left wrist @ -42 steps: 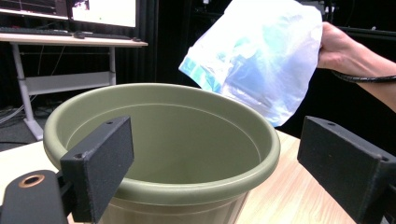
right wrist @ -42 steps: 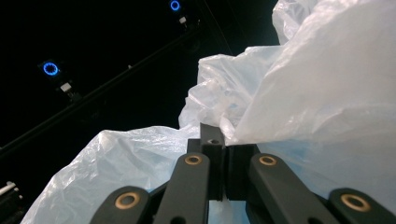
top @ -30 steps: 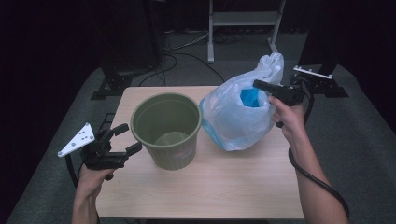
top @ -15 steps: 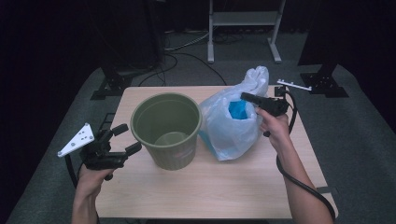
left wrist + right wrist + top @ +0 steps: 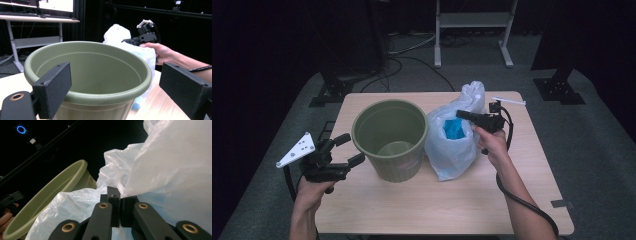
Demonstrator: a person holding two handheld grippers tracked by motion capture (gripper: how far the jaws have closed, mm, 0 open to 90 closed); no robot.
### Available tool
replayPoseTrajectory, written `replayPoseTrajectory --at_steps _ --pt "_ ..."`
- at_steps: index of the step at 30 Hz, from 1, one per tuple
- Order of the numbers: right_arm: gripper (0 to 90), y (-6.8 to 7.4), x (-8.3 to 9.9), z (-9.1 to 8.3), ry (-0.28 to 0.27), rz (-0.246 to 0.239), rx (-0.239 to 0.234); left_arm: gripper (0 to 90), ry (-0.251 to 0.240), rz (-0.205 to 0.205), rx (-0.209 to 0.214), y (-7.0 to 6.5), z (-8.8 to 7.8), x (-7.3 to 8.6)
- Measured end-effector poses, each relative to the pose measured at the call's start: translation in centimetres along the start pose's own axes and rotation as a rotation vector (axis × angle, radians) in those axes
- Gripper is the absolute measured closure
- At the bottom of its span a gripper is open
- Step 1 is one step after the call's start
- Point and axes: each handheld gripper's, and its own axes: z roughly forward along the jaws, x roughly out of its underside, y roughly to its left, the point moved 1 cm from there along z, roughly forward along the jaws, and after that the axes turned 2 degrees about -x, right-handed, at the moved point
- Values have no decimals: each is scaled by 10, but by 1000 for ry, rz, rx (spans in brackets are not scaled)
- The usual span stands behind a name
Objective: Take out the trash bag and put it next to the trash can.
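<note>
Your right gripper point(image 5: 462, 115) is clamped tight on a fold of the white plastic bag point(image 5: 454, 145), near its upper edge; in the right gripper view the two jaws meet with thin film pinched between them. The bag sits on the surface point(image 5: 437, 205), just beside the green bucket point(image 5: 389, 137) and leaning against its right side, with something blue showing through the plastic.

Your left gripper point(image 5: 343, 151) hangs at the bucket's left side, its jaws spread wide and holding nothing. In the left gripper view they frame the bucket's rim without touching it.

The bucket looks empty and has no liner. If the job is to get the bag into the bucket, or to line the bucket with it, you have the grip on the bag and little more. Left to do, as far as can be judged: lift the bag over the rim, lower it inside, and perhaps steady the bucket with the left gripper.
</note>
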Motion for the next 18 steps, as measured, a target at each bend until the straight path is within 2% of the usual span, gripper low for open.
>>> replayPoseTrajectory --at_steps 18 --pt "883 -6 29 33 68 5 -19 94 2 -10 -4 1 0 2"
